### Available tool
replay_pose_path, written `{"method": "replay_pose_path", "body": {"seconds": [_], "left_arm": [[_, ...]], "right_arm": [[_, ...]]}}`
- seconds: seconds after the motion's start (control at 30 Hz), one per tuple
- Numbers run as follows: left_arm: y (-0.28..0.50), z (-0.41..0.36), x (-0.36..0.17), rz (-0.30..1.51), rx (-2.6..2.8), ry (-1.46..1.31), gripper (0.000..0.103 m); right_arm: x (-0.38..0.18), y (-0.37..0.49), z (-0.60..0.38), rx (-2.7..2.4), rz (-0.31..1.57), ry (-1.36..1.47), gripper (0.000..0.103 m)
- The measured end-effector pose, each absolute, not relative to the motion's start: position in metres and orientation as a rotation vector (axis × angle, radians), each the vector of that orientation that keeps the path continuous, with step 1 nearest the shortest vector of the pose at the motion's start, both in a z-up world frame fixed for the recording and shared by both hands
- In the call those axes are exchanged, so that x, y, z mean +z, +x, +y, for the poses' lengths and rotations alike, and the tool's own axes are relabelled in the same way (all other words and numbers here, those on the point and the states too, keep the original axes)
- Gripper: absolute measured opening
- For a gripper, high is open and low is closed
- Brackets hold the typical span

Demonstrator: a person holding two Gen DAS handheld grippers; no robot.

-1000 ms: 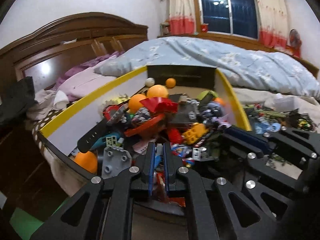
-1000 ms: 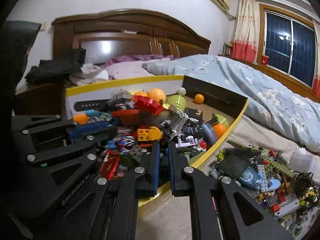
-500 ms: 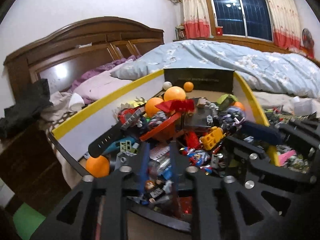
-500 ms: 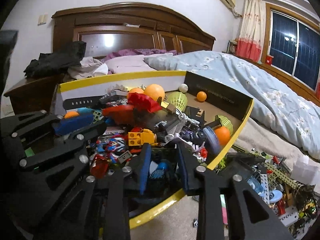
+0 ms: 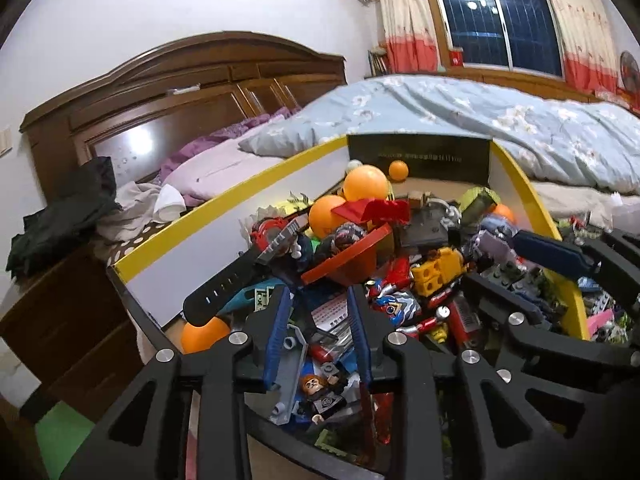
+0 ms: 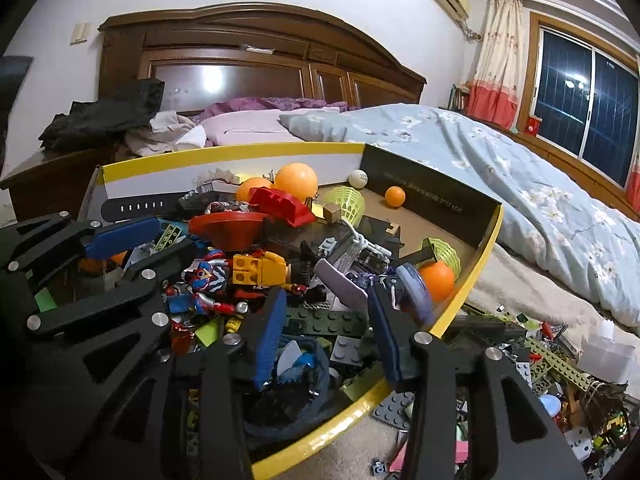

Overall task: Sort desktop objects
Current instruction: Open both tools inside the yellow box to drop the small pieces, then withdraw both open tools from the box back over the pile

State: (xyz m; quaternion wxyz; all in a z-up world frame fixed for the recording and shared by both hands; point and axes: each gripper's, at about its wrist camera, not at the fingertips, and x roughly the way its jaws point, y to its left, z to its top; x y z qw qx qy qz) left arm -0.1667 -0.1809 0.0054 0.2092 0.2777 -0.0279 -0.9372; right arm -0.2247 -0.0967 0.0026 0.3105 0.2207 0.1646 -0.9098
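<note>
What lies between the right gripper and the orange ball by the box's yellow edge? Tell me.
A grey-purple toy disc lies just in front of the orange ball, beyond the right gripper, whose empty jaws are opening over the green plate in the box.

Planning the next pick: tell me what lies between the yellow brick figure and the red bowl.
Right wrist view: the red-blue-silver hero figure's head sits between the yellow brick figure and red bowl.

Left gripper (image 5: pixel 320 320) jaws opening over toy-filled box (image 5: pixel 224 204), nothing gripped
</note>
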Motion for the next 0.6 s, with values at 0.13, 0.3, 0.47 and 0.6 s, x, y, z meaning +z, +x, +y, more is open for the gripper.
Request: {"method": "replay_pose_path", "body": {"seconds": [0.13,0.3,0.47,0.6], "left_arm": [[-0.157,-0.190,0.010,-0.043,-2.578,0.722,0.033],[-0.132,-0.197,0.016,-0.010,-2.488,0.663,0.047],[-0.100,-0.186,0.027,0.012,-2.489,0.561,0.048],[-0.073,-0.176,0.033,0.009,-2.477,0.433,0.048]], "right_arm": [[0.008,-0.219,-0.090,-2.466,0.364,0.526,0.070],[0.012,-0.203,-0.085,-2.495,0.269,0.503,0.080],[0.023,-0.181,-0.082,-2.584,0.227,0.506,0.080],[0.034,-0.163,-0.074,-2.628,0.171,0.521,0.080]]}}
